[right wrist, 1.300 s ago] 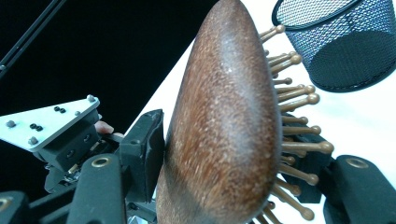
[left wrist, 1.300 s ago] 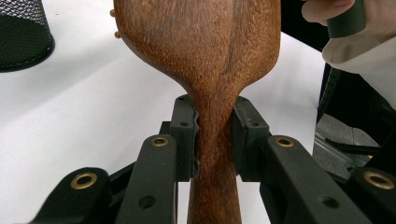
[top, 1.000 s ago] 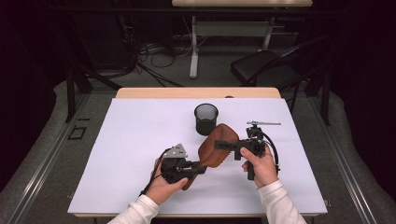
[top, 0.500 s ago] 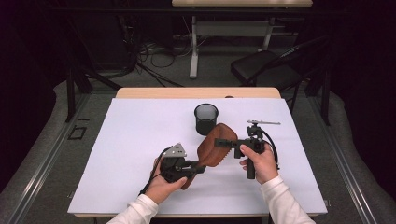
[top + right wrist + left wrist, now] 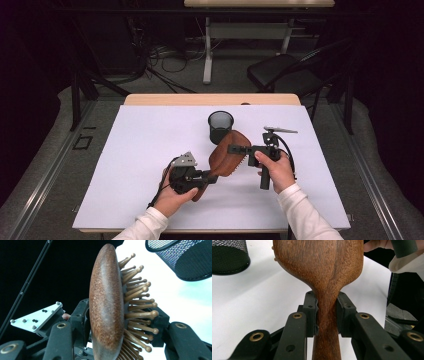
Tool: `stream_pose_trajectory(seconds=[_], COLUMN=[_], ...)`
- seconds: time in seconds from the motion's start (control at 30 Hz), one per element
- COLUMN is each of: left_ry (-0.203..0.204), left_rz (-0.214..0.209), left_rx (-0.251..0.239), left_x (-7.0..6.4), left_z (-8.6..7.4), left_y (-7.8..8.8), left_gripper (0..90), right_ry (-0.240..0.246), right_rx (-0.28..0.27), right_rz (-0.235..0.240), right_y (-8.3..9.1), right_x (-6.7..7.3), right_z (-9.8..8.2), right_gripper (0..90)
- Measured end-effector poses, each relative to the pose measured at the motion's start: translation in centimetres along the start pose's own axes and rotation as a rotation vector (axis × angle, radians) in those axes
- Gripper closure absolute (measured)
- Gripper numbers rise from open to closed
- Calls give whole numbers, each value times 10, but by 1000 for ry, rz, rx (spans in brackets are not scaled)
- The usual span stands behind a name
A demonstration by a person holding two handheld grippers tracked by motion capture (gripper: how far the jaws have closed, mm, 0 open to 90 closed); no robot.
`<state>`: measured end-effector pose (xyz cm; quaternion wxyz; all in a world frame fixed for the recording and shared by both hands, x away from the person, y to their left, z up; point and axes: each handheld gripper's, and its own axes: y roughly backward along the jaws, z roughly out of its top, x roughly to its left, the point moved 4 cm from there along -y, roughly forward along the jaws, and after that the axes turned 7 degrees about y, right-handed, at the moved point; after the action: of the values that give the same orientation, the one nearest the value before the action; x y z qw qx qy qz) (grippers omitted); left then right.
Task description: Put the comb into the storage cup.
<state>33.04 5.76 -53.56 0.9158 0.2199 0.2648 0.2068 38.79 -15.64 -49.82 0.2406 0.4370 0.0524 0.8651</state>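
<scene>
Over on the left, the left gripper (image 5: 212,176) has its fingers (image 5: 310,312) clamped on the narrow handle of a wooden hairbrush (image 5: 227,155) — in the left gripper view both pads press right against the neck where the handle widens into the head. The brush is held up off the white worktop (image 5: 140,150), slanting from the left hand up toward the middle, just in front of a black mesh cup (image 5: 220,126) that stands upright near the far edge. On the right, the right gripper (image 5: 233,149) sits around the brush head — its fingers (image 5: 80,317) have just been closing, one against the smooth wooden back and the other on the bristle side, touching the pins.
</scene>
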Motion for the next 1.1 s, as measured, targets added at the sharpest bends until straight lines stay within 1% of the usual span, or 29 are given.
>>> stream_pose_trajectory(seconds=[0.17,0.37,0.63,0.7,0.83,0.93,1.1], left_ry=[0,-2,1,2,9,8,7], left_rz=[5,8,-1,-1,-2,-2,-3], left_rx=[1,2,1,2,-4,-6,-10], left_x=[1,1,1,1,1,1,2], left_z=[-1,-1,-1,-1,0,0,0], left_y=[-1,-1,-1,-1,0,0,0], left_gripper=[731,730,729,729,728,728,727], right_ry=[-17,-25,-28,-34,-43,-50,-50], right_rx=[6,9,13,21,16,29,26], right_rz=[0,6,7,7,5,2,1], right_y=[-1,-1,-1,-1,-2,-1,-2], right_x=[0,0,0,0,1,2,2], right_z=[0,0,0,0,2,2,3], right_gripper=[470,481,493,494,497,499,501])
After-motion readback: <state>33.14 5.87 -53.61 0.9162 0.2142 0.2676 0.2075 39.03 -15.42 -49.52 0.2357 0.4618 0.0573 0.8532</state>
